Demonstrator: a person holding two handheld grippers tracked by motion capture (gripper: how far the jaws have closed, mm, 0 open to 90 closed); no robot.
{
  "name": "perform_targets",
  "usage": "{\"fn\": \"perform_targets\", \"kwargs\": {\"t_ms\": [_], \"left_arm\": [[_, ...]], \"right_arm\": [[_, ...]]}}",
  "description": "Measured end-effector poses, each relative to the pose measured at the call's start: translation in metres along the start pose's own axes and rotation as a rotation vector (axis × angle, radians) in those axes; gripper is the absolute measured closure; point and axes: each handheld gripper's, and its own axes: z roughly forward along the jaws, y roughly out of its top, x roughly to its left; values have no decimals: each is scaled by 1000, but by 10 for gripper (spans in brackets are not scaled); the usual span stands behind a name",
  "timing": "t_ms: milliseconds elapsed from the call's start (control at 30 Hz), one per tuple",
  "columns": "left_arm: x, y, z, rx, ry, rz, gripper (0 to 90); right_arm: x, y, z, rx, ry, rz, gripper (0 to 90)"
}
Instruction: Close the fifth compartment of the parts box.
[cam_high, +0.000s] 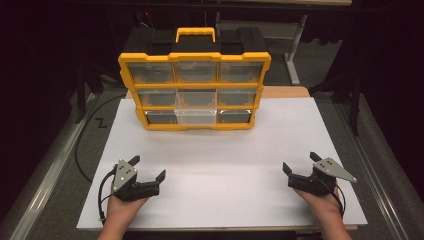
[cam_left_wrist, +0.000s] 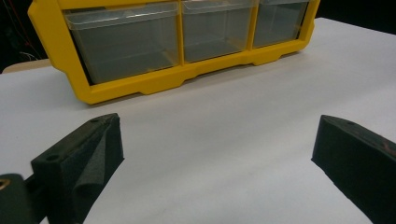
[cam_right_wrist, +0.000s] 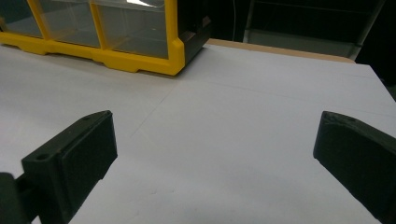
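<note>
Organizer stands upright far ahead of both tongs, middle drawer protruding. Left tongs apart, right tongs apart, both empty. Drawer likely light, stiff, slick; pinch front lip.

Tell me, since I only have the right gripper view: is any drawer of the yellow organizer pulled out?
Observer: Yes. In the high view, a clear drawer in the middle column of the organizer juts forward. I cannot tell which row it belongs to.
Operator: Where are the left tongs?
Observer: The left tongs are open and empty, at the near left of the white board.
Operator: Anything on top of the organizer?
Observer: A yellow carry handle.
</note>
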Motion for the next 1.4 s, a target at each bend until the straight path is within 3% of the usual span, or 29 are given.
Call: {"fn": "perform_targets", "kwargs": {"t_ms": [500, 833, 1067, 1400], "left_arm": [[0, 1, -1, -4, -10, -13, 65], [2, 2, -2, -7, -11, -39, 167], [2, 2, -6, -31, -18, -54, 306], [2, 2, -7, -23, -23, -52, 541]], "right_arm": [[0, 1, 0, 0, 2, -4, 11], [0, 1, 0, 1, 4, -10, 11], [1, 0, 1, 1, 3, -12, 11], [1, 0, 1, 4, 2, -13, 12]]}}
